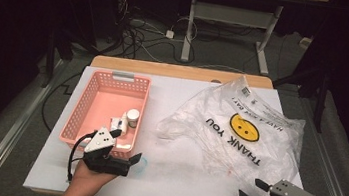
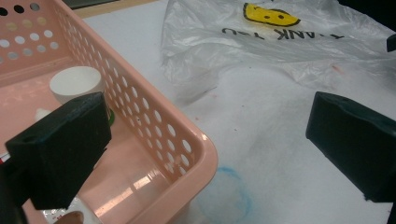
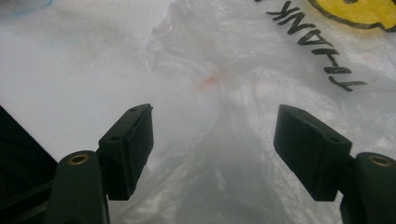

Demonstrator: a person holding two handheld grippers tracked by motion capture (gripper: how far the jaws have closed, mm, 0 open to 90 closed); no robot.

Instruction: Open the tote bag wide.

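A pink perforated basket (image 1: 80, 111) stands on the left of the white table (image 1: 172, 178), with a small white-capped bottle (image 1: 132, 118) and another small white item (image 1: 119, 124) inside. My left gripper (image 1: 126, 146) is open at the basket's near right corner. In the left gripper view, one jaw is over the basket (image 2: 154, 121) next to the bottle (image 2: 77, 84) and the other over the table. A crumpled clear plastic bag (image 1: 239, 131) with a yellow smiley and "THANK YOU" lies on the right. My right gripper (image 1: 253, 191) is open above the bag's (image 3: 243, 56) near edge, nothing pinched.
A faint blue ring (image 2: 233, 191) is drawn on the table just off the basket's corner. The bag (image 2: 261, 42) reaches nearly to the right and front table edges. Behind the table a wooden strip (image 1: 180, 71) shows, then floor cables (image 1: 139, 38) and a desk frame (image 1: 233, 14).
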